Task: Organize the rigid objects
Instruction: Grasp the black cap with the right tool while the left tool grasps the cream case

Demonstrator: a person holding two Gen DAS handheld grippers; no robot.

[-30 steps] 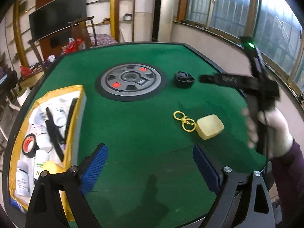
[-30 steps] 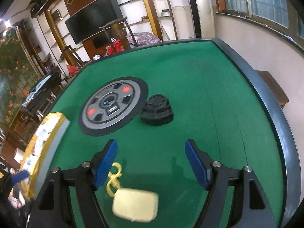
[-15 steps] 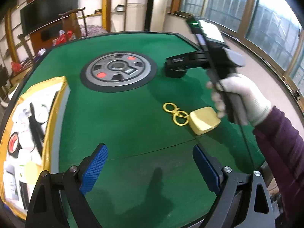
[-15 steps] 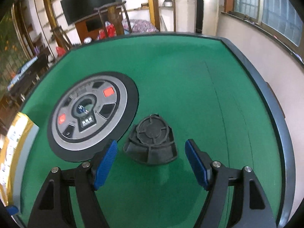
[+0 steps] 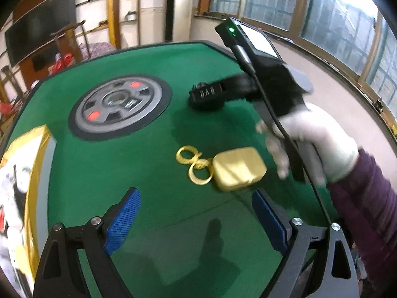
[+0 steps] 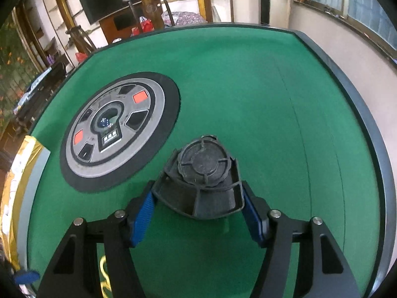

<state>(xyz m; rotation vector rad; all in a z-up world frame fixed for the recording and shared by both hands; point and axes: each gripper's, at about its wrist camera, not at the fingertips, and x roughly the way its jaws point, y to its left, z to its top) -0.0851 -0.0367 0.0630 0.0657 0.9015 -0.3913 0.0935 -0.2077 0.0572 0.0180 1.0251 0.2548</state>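
Observation:
A black ribbed plastic cap [image 6: 203, 173] sits on the green table [image 6: 248, 99], between the blue pads of my right gripper [image 6: 197, 196]. The jaws are closing, and both pads touch its sides. In the left wrist view that gripper [image 5: 207, 95] reaches down over the cap, held by a white-gloved hand [image 5: 315, 141]. My left gripper [image 5: 194, 195] hovers open and holds nothing. Just beyond its fingertips lie a pale yellow case [image 5: 238, 167] and a gold keyring [image 5: 196, 165].
A round grey and black disc [image 6: 116, 129] with red patches is set in the table left of the cap. A yellow-rimmed box [image 5: 37, 173] of bottles and small items stands at the table's left edge. The dark table rim [image 6: 359, 114] curves along the right.
My right gripper came down over the black cap and its jaws closed in on it. The left wrist view drew closer to the yellow case and keyring.

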